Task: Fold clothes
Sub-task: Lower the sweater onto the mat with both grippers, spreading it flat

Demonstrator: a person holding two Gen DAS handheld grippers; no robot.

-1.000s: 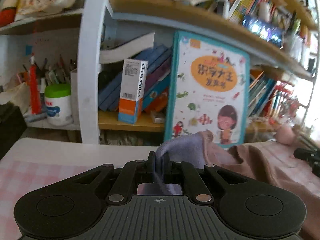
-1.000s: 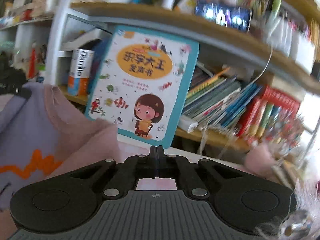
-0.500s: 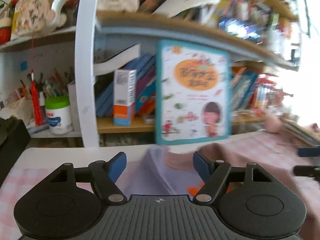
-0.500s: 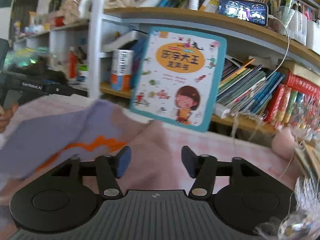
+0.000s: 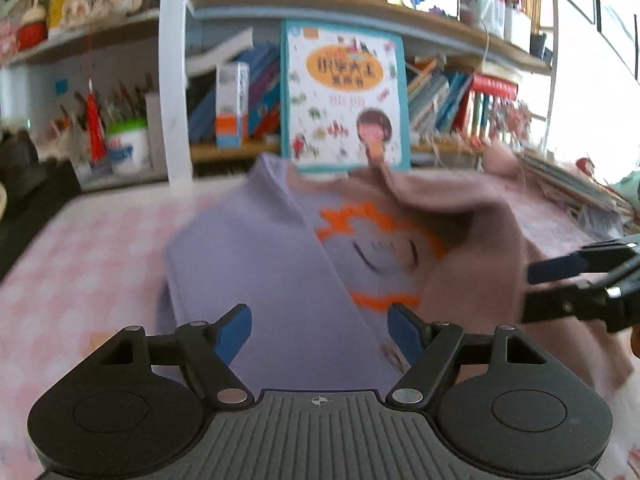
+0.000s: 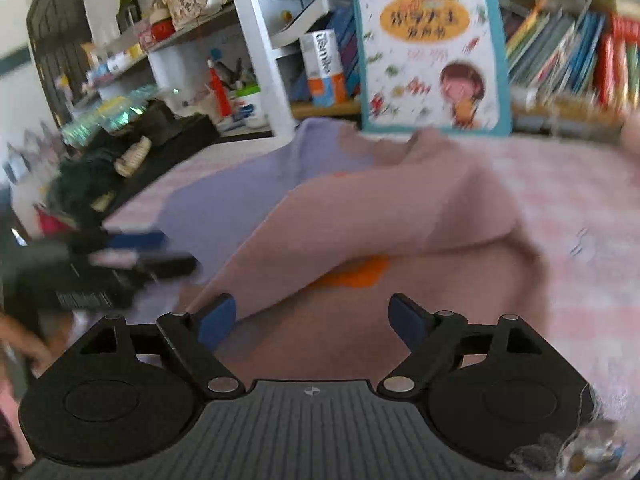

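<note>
1. While both tools hover with nothing held, a lilac-and-pink child's top lies partly folded on the pink checked tablecloth.
2. The left gripper stands spread wide above the lilac sleeve.
3. The right gripper gapes wide over the pink fold.
4. A picture book leans against the bookshelf behind.

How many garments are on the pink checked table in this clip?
1 that I can make out: a lavender and dusty-pink sweatshirt with an orange print, lying partly folded on the pink checked table before the bookshelf. Folds may hide another layer.
</note>
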